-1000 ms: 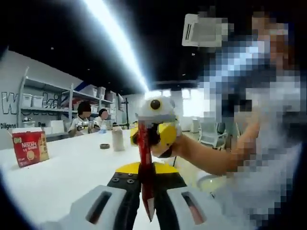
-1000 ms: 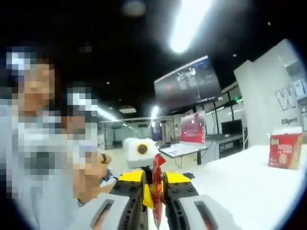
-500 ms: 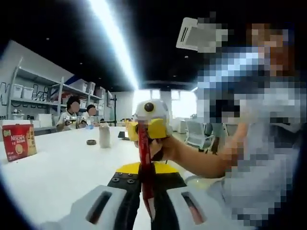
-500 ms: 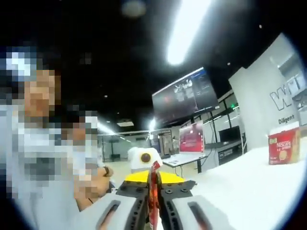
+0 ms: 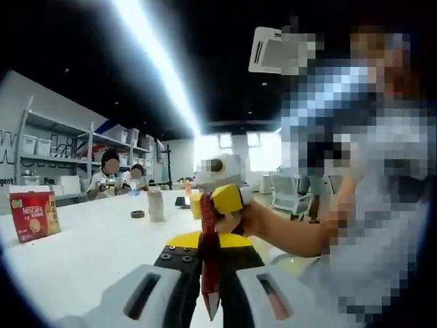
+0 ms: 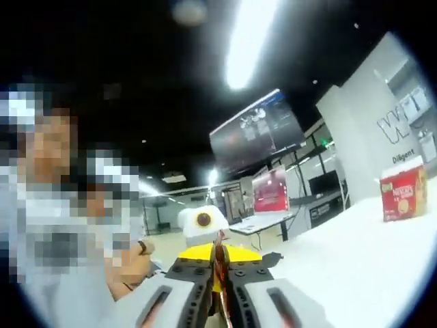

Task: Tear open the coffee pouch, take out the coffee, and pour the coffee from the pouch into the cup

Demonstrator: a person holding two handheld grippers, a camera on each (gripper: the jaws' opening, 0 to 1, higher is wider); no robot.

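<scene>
Left tool [image 5: 209, 301] and right tool [image 6: 220, 304] are both clamped on the red coffee pouch [image 5: 208, 263], held lower centre of frame above the white tabletop [image 5: 82, 253].

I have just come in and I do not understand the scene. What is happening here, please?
A person holds a gripper in each hand, and both grippers are clamped on one thin red coffee pouch, held up above the white table. The left gripper grips one end and the right gripper the other. Whether it is torn yet cannot be told. A red Nescafe box stands further back.
</scene>
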